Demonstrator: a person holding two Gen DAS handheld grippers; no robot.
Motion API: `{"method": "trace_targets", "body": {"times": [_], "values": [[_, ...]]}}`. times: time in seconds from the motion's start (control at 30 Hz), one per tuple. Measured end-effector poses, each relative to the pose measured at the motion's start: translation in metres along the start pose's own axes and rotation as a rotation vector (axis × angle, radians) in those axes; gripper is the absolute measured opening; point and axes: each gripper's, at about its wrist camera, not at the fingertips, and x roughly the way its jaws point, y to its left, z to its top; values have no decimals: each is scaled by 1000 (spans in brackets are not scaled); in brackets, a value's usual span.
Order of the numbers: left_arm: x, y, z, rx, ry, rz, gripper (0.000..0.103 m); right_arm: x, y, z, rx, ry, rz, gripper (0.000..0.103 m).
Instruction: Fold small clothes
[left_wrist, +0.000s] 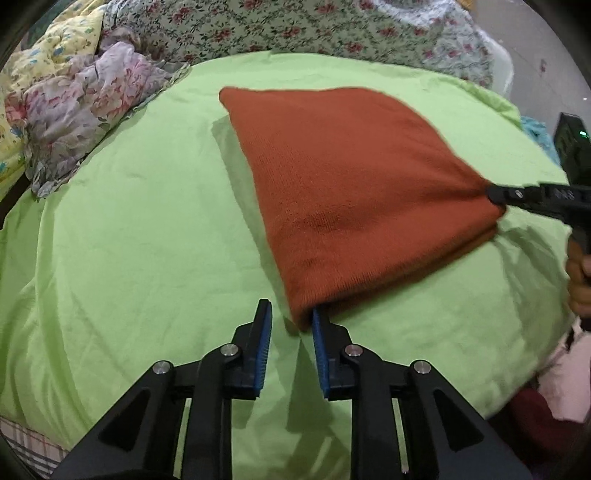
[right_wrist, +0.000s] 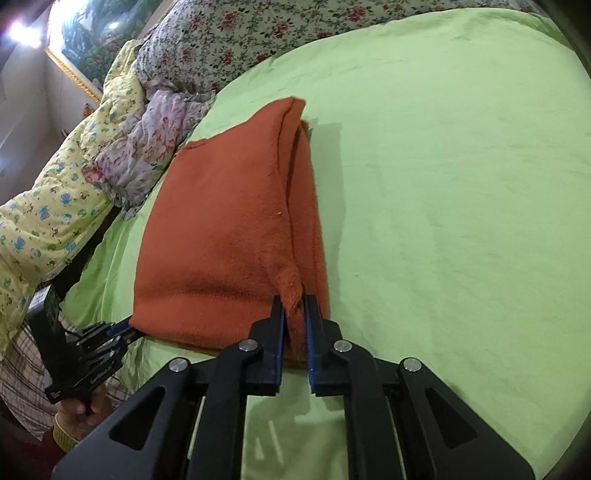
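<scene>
A: Left to right, left wrist view first. Floral bedding (left_wrist: 85, 107) bunched at 10 o'clock. Green sheet (left_wrist: 129, 229) covers the bed. Orange knit garment (left_wrist: 343, 177) lies folded on it, centre to 2 o'clock.

B: Left gripper (left_wrist: 291, 314)?

A: At 6 o'clock, jaws standing narrow but not closed. The garment's near corner sits between them and touches the right blue pad (left_wrist: 319, 343); left pad is clear of it. No clamp that I can see.

B: And the right gripper (left_wrist: 495, 194)?

A: Comes in at 3 o'clock, tips pinching the garment's right corner, fabric puckered there. A hand (left_wrist: 580, 284) grips its handle at the frame edge.

B: Right wrist view agree?

A: Yes. Yellow printed quilt (right_wrist: 62, 192) at 9 o'clock, garment (right_wrist: 221, 229) centre-left, open sheet (right_wrist: 461, 184) to the right. Right gripper (right_wrist: 294, 306) at 6 o'clock, nearly closed, a fold of orange knit pressed between the pads. Left gripper (right_wrist: 127, 330) at 8 o'clock, at the garment's near-left corner.
</scene>
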Motion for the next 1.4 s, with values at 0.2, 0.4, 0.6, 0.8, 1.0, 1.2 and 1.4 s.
{"method": "trace_targets", "body": {"times": [0.2, 0.4, 0.6, 0.8, 1.0, 1.2, 1.4], "values": [[-25, 22, 32, -57, -89, -98, 41, -27, 24, 32, -41, -108, -30, 12], [10, 34, 108, -140, -142, -149, 43, 6, 49, 83, -73, -112, 20, 16], [78, 46, 179, -198, -79, -172, 42, 53, 59, 124, -71, -78, 34, 16], [142, 61, 200, -257, 19, -147, 37, 100, 19, 150, 44, -26, -25, 12], [114, 46, 194, -211, -11, -109, 37, 99, -7, 137, 128, -75, 19, 0], [48, 19, 143, -185, -99, -215, 37, 51, 13, 117, 62, -121, 11, 4], [9, -13, 79, -140, -120, -361, 36, 16, 27, 66, 7, -90, 48, 4]]}}
